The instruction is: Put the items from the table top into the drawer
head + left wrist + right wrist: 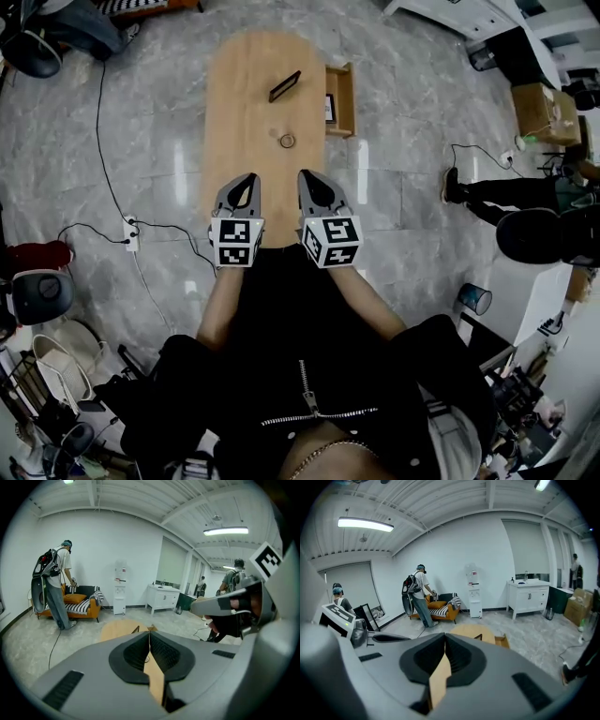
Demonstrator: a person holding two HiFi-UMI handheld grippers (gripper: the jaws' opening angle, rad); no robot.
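Head view looks straight down on a long wooden desk standing on a grey marble floor. Two things are on it: a flat black slab, maybe a phone, lying at an angle toward the far end, and a small ring-shaped thing a bit closer in. They're near each other but not touching. The drawer is pulled out on the desk's right side, level with the black slab, and there's already some small flat item in it that I can't identify.

Both grippers are side by side over the near end of the desk, well short of the ring. The left gripper and right gripper both point toward the far end.

Left gripper view shows its jaws pressed together with nothing between them, just a sliver of desk visible past the tips. Same deal in the right gripper view: jaws together, empty, with the desk and open drawer out ahead.

In the background of both gripper views, a person with a backpack stands by an orange sofa.
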